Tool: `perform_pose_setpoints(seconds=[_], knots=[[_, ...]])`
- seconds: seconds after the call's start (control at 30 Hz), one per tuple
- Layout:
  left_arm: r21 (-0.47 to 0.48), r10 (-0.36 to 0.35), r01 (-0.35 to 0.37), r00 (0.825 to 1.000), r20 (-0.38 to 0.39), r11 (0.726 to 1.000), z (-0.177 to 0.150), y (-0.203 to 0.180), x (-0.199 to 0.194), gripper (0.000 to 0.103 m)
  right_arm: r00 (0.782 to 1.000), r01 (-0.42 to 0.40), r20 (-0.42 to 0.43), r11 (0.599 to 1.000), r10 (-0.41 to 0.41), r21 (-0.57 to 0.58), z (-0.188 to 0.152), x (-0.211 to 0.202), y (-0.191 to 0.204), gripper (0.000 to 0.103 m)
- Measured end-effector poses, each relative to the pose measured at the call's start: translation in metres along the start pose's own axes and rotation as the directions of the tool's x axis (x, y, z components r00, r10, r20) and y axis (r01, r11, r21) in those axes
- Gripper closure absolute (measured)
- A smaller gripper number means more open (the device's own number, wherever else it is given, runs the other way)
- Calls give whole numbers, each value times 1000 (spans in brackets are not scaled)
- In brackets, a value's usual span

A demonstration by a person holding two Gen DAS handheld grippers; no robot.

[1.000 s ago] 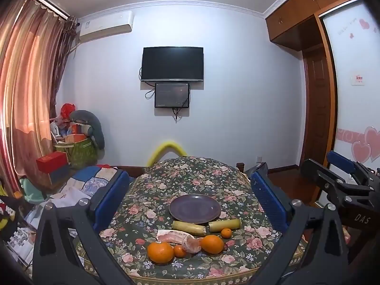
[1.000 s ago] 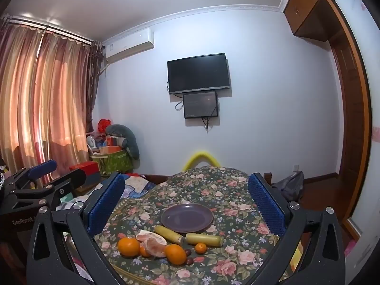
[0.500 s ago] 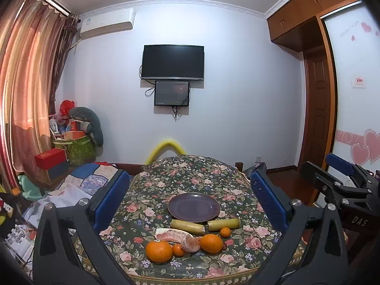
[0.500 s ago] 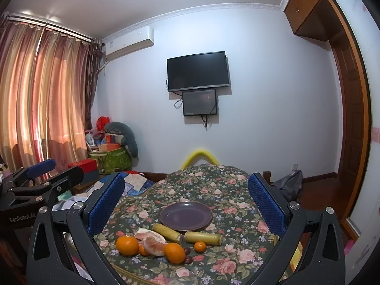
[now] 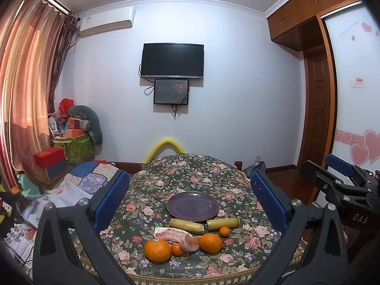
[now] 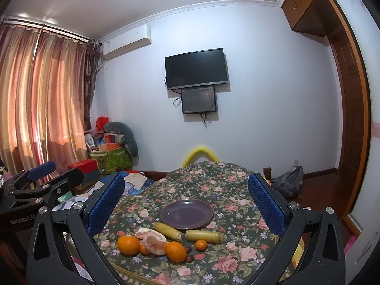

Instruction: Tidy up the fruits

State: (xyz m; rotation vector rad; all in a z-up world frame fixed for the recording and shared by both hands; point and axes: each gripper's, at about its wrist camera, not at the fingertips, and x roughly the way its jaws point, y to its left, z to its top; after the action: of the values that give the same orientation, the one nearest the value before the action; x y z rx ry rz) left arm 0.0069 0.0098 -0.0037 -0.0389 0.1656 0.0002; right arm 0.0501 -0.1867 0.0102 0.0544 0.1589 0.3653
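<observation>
An empty purple plate lies on a floral-clothed table. In front of it lie two yellow-green cane pieces, pomelo segments, two large oranges, two small tangerines and small dark fruits. My left gripper is open, held back from the fruit and above the table's near edge. My right gripper is open too, equally far back. Neither holds anything.
The other gripper shows at the edge of each view. A yellow foam arch stands behind the table. Boxes, bags and quilts crowd the left floor. A bag lies by the door on the right.
Both views have tilted slightly upward and drawn a little back, so the fruit sits lower in frame. Nothing on the table has moved.
</observation>
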Motion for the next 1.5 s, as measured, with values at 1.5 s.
perform_pose_setpoints(seconds=[1.5], knots=[[10, -10, 10, 1000, -1, 1000, 3, -3, 3, 0, 1000, -6, 9, 1000, 6, 5, 2, -5, 4, 0]])
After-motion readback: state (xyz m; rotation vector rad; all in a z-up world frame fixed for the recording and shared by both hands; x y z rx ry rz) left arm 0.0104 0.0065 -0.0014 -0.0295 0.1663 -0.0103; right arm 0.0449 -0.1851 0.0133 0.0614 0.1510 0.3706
